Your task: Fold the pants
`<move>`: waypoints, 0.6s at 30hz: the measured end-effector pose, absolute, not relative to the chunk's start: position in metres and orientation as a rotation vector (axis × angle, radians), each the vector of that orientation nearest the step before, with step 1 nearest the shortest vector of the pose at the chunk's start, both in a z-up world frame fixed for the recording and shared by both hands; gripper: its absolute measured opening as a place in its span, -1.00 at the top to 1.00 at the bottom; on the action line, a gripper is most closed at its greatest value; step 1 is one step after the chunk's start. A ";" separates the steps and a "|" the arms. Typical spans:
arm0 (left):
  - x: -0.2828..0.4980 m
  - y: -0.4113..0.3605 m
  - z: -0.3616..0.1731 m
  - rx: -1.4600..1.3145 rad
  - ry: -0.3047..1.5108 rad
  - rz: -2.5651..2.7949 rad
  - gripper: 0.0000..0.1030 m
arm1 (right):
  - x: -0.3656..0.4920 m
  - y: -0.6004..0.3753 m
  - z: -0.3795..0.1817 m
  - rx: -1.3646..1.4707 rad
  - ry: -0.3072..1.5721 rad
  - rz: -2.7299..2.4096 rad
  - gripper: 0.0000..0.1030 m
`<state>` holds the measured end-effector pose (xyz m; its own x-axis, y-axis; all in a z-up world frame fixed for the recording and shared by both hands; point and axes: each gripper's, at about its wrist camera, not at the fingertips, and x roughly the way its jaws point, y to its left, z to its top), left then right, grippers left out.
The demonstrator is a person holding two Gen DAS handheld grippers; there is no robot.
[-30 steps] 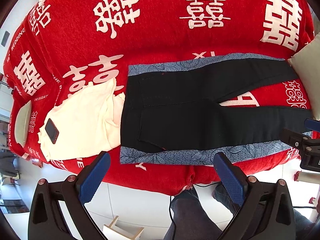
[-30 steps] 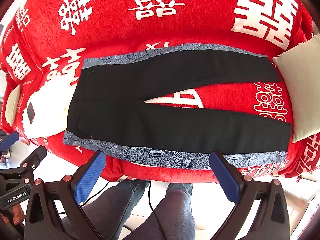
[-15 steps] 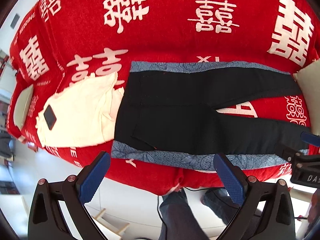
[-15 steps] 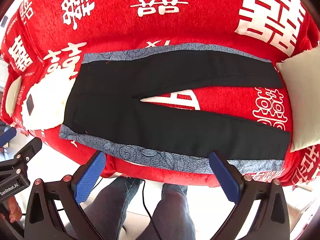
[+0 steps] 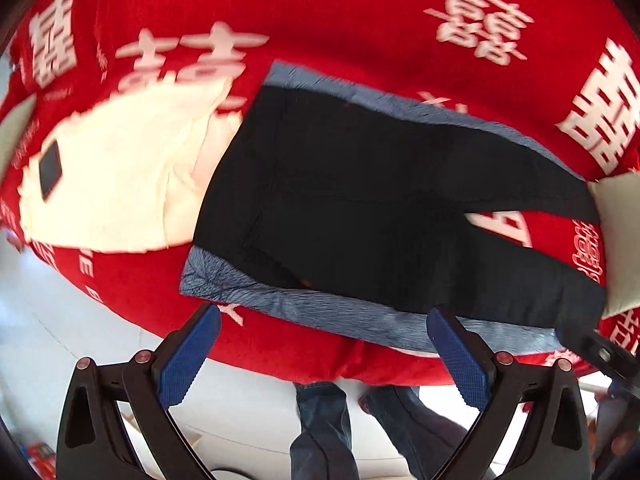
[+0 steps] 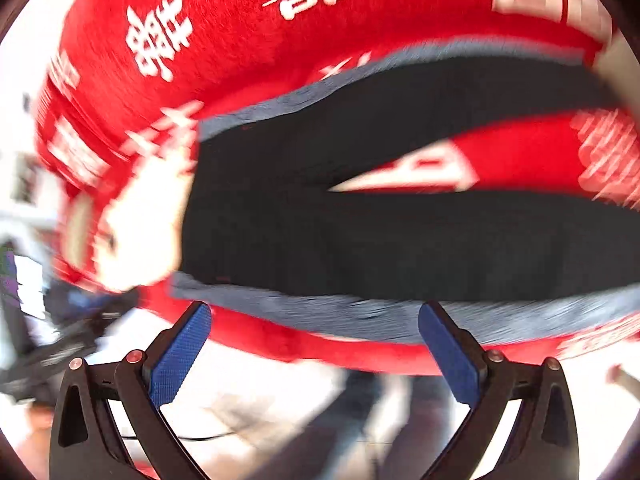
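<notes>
Pants (image 5: pixel 360 200), black with a blue-grey patterned band along each outer side, lie spread flat on the red blanket (image 5: pixel 360 20) printed with white characters; the two legs part in a narrow V, with red blanket showing between them; the waist end lies beside a cream cloth (image 5: pixel 120 176), which touches or slightly underlaps the pants at that edge; a small dark phone-like slab (image 5: pixel 50 170) rests on the cream cloth, on its side away from the pants; a pale cushion (image 5: pixel 620 240) sits at the far leg ends, just beside the cuffs.

The left gripper (image 5: pixel 320 352) hovers off the blanket's near edge, just short of the nearer patterned band of the pants; its jaws stand wide apart with nothing between them; the blue pads (image 5: pixel 188 356) are bare. A bit of the other tool's black body shows at the right rim of the left view, near the pants' cuffs.

The right gripper (image 6: pixel 314 344) likewise hangs at the near side of the pants (image 6: pixel 380 232), its jaws spread wide and holding nothing; this view is heavily smeared with blur, so finer detail cannot be told; the red blanket (image 6: pixel 280 60) fills the space beyond the pants.

Below the pants' near edge, past the blanket's rim, the person's legs in dark jeans (image 5: pixel 320 420) stand on a pale floor (image 5: pixel 60 320).
</notes>
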<state>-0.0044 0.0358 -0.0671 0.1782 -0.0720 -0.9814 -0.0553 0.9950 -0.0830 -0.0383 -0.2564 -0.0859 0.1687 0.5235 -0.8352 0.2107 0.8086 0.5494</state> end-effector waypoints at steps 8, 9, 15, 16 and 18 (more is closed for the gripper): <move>-0.020 0.082 -0.169 -0.383 1.460 -0.022 -1.00 | -0.090 -0.233 -0.205 1.046 1.447 0.329 -0.57; -0.023 0.087 -0.178 -0.418 1.455 -0.021 -1.00 | -0.093 -0.232 -0.213 1.063 1.445 0.326 -0.56; -0.028 0.090 -0.203 -0.479 1.460 -0.068 -1.00 | -0.101 -0.229 -0.246 1.133 1.382 0.338 -0.56; -0.028 0.088 -0.205 -0.469 1.461 -0.080 -1.00 | -0.101 -0.230 -0.249 1.150 1.365 0.334 -0.56; -0.029 0.084 -0.206 -0.464 1.461 -0.104 -1.00 | -0.100 -0.233 -0.254 1.202 1.314 0.335 -0.56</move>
<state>-0.0291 0.0843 -0.2057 0.1222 -0.3451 -0.9306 -0.2093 0.9076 -0.3640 -0.1002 -0.2335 -0.2542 0.3064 0.7754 -0.5521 0.4157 0.4127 0.8104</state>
